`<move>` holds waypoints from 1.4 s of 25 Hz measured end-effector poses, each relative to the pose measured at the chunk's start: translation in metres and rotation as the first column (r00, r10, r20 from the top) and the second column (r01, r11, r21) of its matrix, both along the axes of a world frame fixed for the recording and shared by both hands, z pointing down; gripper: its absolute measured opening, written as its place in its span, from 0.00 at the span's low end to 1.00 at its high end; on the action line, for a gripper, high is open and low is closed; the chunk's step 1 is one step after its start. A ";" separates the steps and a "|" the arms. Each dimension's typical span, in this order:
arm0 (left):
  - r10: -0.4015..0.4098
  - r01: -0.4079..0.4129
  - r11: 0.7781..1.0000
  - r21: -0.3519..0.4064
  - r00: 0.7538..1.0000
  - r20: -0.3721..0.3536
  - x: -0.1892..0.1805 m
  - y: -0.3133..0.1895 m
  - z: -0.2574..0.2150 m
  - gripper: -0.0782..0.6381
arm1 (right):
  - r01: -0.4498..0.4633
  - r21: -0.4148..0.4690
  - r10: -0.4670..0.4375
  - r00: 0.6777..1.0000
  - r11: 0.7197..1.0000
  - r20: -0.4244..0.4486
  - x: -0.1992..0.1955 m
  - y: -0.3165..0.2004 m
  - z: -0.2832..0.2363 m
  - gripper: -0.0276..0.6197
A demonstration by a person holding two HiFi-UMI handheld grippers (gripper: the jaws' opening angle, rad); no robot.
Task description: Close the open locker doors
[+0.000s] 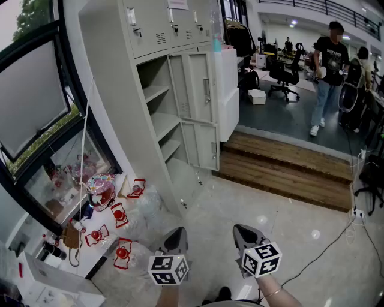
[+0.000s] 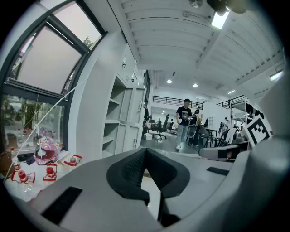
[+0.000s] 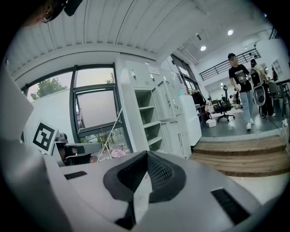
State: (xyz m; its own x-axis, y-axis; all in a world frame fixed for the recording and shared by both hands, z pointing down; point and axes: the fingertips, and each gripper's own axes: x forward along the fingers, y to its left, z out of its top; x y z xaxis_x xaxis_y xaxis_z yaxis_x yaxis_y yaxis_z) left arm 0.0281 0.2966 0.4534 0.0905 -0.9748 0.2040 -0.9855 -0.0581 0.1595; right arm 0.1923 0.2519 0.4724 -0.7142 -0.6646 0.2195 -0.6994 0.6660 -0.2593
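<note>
i am looking down on a pale, glossy floor [image 1: 288,210] that is reflecting the ceiling lights [image 3: 230,32]. wooden steps [image 1: 288,162] are leading up to a dark office floor [image 1: 282,117], where black office chairs [image 1: 285,72] are sitting and a person [image 1: 329,66] is standing. at the left, daylight is coming through a dark-framed window [image 1: 36,102], with trees [image 1: 33,18] showing outside. a thin cable [image 1: 327,247] is trailing across the pale floor.
</note>
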 end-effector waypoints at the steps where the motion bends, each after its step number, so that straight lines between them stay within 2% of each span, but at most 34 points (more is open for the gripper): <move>1: 0.003 -0.003 1.000 -0.001 1.000 0.002 0.000 -0.002 0.000 0.14 | -0.002 -0.002 0.002 1.000 1.000 0.001 0.000 -0.002 0.001 0.05; 8: 0.006 -0.006 1.000 -0.010 1.000 0.008 0.002 -0.014 0.007 0.14 | 0.016 0.010 -0.016 1.000 1.000 0.004 -0.006 -0.013 0.005 0.05; 15: 0.010 -0.010 1.000 -0.018 1.000 0.005 0.009 -0.029 0.010 0.14 | -0.015 0.008 0.015 1.000 1.000 0.002 0.001 -0.029 0.008 0.05; 23: -0.002 0.002 1.000 -0.019 1.000 0.005 0.023 -0.044 0.011 0.14 | 0.003 0.005 -0.003 1.000 1.000 0.031 0.015 -0.045 0.004 0.13; 26: -0.006 0.007 1.000 -0.025 1.000 0.010 0.023 -0.054 0.011 0.14 | -0.004 -0.007 0.005 1.000 1.000 0.026 0.017 -0.058 0.008 0.23; 35: -0.021 0.022 0.998 -0.061 1.000 0.012 -0.004 -0.101 0.023 0.14 | 0.007 -0.069 -0.004 0.999 0.998 0.034 -0.001 -0.106 0.025 0.25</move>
